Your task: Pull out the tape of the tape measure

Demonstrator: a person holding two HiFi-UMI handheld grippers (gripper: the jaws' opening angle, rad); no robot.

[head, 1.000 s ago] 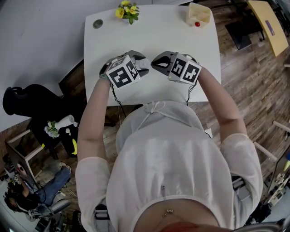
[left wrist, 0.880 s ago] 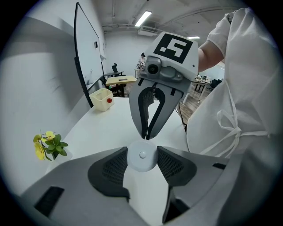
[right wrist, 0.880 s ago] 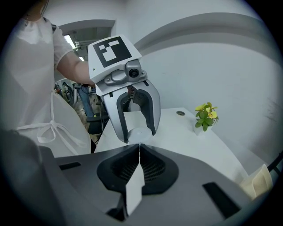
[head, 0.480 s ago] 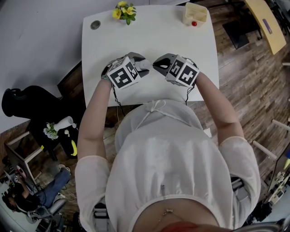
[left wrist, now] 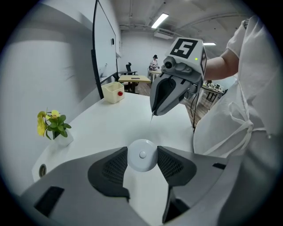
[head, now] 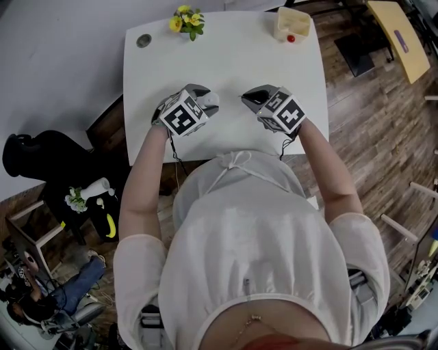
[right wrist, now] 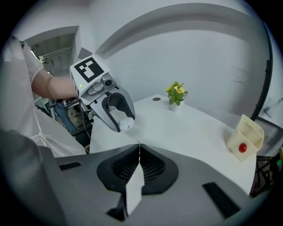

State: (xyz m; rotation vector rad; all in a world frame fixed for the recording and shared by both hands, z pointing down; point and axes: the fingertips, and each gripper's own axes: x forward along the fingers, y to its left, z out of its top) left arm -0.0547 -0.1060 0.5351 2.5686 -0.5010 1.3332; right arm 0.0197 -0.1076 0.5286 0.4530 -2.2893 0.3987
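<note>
Left gripper view showed my left gripper (left wrist: 142, 150) partly open, pads pressed on both sides of the round white tape measure (left wrist: 142, 158), over the white table (left wrist: 106, 123). Right gripper view showed my right gripper (right wrist: 139, 147) fully closed. A thin sliver at its tip could not be identified.

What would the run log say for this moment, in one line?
left gripper: shut on tape measure | right gripper: shut on tape end | table: flower pot, cream box

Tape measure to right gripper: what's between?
Head view: only bare table between tape measure and right gripper; anything thin can't be made out.
</note>
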